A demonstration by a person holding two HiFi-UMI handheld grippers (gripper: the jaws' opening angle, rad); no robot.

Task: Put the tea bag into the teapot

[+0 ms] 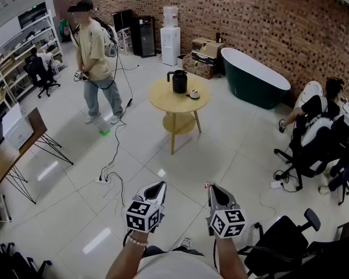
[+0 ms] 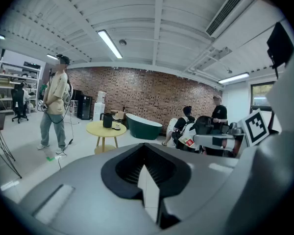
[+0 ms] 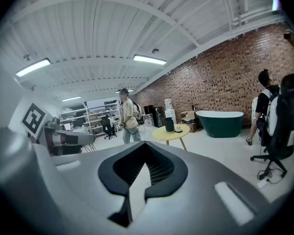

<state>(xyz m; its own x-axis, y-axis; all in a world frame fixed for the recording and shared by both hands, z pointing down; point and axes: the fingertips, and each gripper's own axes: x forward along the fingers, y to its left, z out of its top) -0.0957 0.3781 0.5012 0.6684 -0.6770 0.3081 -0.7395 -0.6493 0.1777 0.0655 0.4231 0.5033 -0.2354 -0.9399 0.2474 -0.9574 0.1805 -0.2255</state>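
Head view: a person stands on the tiled floor with the left gripper [image 1: 160,185] and the right gripper [image 1: 213,187] held out low, side by side, both aimed at the round yellow table [image 1: 163,102] well across the room. The black teapot [image 1: 180,81] stands on that table with a small dish [image 1: 193,95] just beside it. The tea bag is probably on or near the dish, but it is too small to make out from here. The grippers appear carried ahead in readiness for the walk over; the task looks not yet begun. A standing person [image 1: 96,54] holding cables waits off to the left of the table.

Left gripper view: the claw is clenched, tips together, with nothing between them. The teapot sits far beyond, on the table. A red label shows among the seated people at right, its print unreadable.

Right gripper view: this claw is likewise clenched on nothing, and the teapot and table are distant. The only markings visible are the black-and-white square codes on the grippers' cubes; no brand or word can be read.
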